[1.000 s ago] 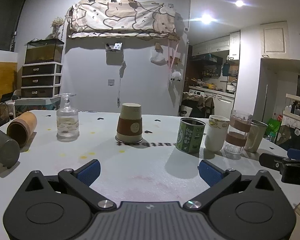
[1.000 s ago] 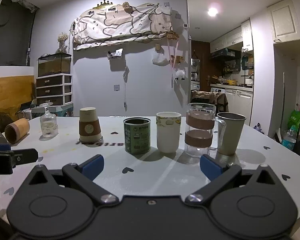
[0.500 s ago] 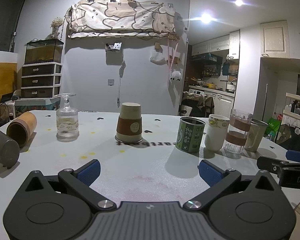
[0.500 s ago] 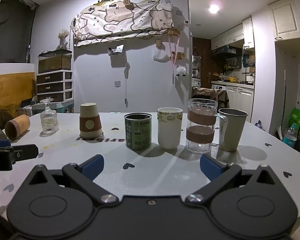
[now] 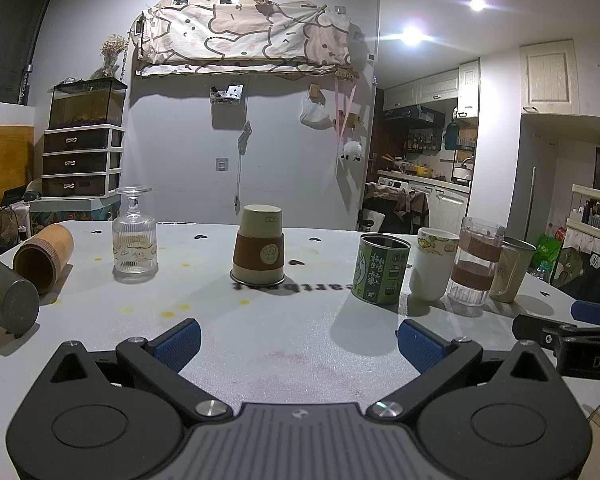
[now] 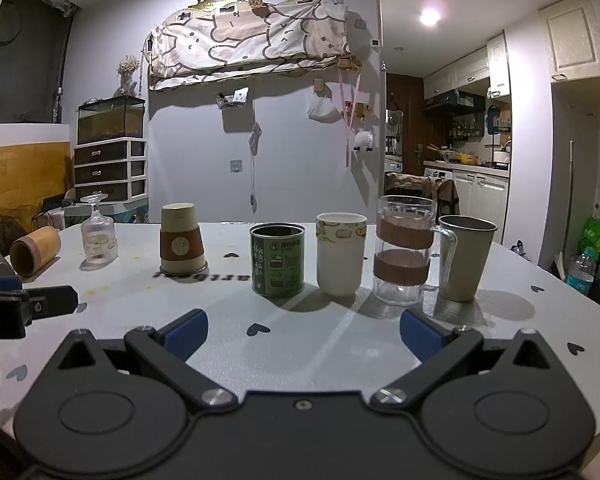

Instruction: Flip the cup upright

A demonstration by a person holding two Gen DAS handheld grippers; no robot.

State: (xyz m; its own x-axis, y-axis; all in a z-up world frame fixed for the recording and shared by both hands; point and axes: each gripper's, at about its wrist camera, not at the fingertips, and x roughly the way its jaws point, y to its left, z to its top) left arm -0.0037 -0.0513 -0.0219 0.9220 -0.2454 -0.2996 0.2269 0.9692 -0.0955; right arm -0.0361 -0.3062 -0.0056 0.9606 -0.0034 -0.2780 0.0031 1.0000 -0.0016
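Note:
A beige paper cup with a brown sleeve (image 5: pixel 258 246) stands upside down on the white table (image 5: pixel 300 340), straight ahead of my left gripper (image 5: pixel 298 342); it also shows in the right wrist view (image 6: pixel 181 239). An inverted ribbed glass (image 5: pixel 134 238) stands left of it. A wooden cup (image 5: pixel 43 257) and a grey metal cup (image 5: pixel 6 298) lie on their sides at far left. My left gripper is open and empty, well short of the cups. My right gripper (image 6: pixel 303 334) is open and empty, facing the upright row.
A row stands upright at right: green tin (image 6: pixel 277 261), white mug (image 6: pixel 340 254), glass mug with brown bands (image 6: pixel 406 250), grey metal cup (image 6: pixel 463 258). The right gripper's tip (image 5: pixel 568 334) shows at the left view's right edge.
The right gripper has moved forward a little toward the upright row, so the cups look larger. The left gripper has barely moved.

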